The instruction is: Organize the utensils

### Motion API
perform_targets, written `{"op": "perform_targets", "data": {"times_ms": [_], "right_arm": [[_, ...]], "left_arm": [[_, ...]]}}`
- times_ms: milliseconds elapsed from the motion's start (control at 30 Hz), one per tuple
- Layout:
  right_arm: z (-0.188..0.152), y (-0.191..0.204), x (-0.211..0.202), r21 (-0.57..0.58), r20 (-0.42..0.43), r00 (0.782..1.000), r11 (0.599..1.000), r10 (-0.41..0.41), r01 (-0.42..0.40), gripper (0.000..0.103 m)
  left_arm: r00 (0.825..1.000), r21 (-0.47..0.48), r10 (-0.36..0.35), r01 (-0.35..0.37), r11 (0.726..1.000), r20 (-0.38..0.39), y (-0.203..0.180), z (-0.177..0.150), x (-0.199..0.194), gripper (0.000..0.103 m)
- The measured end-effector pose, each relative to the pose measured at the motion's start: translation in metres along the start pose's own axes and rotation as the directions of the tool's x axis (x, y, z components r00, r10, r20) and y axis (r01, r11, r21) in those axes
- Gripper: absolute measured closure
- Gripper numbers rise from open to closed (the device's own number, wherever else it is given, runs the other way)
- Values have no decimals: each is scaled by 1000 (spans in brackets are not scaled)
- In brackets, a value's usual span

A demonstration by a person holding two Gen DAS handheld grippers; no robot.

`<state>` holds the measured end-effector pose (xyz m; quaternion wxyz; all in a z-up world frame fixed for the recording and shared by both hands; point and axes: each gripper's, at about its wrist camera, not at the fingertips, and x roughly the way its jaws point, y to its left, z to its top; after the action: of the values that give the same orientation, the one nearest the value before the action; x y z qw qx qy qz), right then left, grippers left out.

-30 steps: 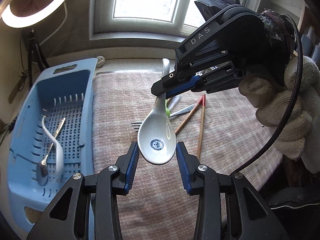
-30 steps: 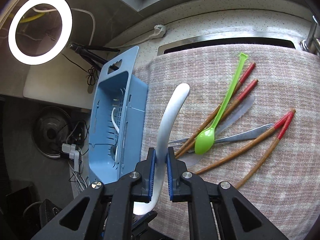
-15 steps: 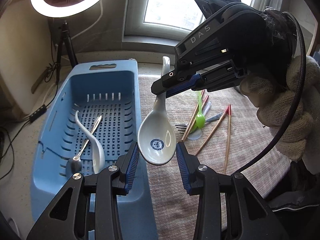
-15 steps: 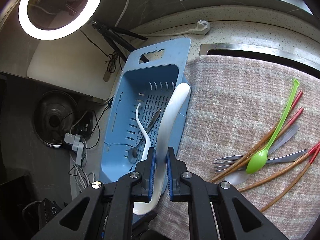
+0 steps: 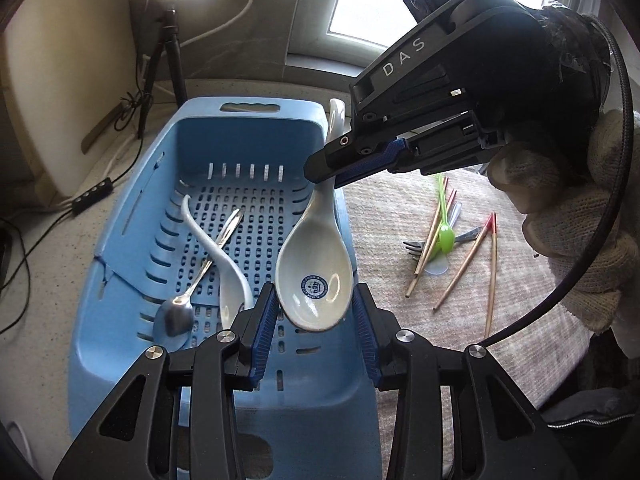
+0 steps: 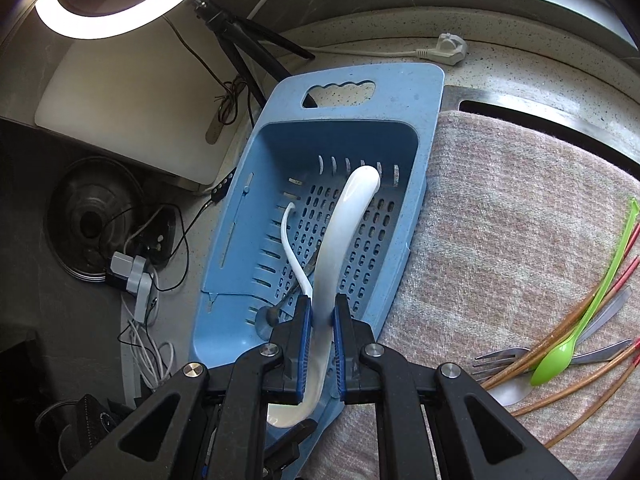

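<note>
Above the blue basket point(image 5: 120, 240), right claw point(image 6: 320, 320) pinches the ceramic spoon point(image 5: 316, 276); its bowl sits between the wide left claw point(image 5: 316, 320).

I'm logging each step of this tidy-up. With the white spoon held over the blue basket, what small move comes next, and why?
Probably lower the right gripper a little and open it. It is shut on the white ceramic spoon, whose bowl hangs above the blue basket, where another white spoon and a metal spoon already lie. The left gripper is open around the bowl.
</note>
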<state>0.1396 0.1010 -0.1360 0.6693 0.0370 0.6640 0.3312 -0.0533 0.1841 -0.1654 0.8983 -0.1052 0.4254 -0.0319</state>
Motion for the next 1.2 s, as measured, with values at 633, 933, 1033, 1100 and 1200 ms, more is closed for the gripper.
{"op": "perform_targets", "data": {"times_ms": [633, 933, 1033, 1100, 1200], "right_arm": [[-12, 13, -32, -139, 219, 964, 973, -153, 186, 49], [-22, 2, -67, -126, 320, 923, 956, -212, 264, 49], [-30, -4, -78, -121, 357, 907, 952, -223, 281, 49], [-34, -11, -85, -111, 372, 898, 949, -237, 296, 49], [-40, -23, -96, -92, 389, 886, 947, -251, 308, 49]], "left_arm": [[999, -31, 28, -28, 999, -28, 3, -4, 4, 60], [999, -8, 23, -23, 1000, -26, -10, 1, 3, 60], [999, 8, 15, -15, 1000, -28, -18, 3, 4, 60], [999, 23, 10, -9, 1000, -30, -25, 5, 6, 60], [999, 46, -1, 2, 999, -35, -36, 8, 9, 60]]}}
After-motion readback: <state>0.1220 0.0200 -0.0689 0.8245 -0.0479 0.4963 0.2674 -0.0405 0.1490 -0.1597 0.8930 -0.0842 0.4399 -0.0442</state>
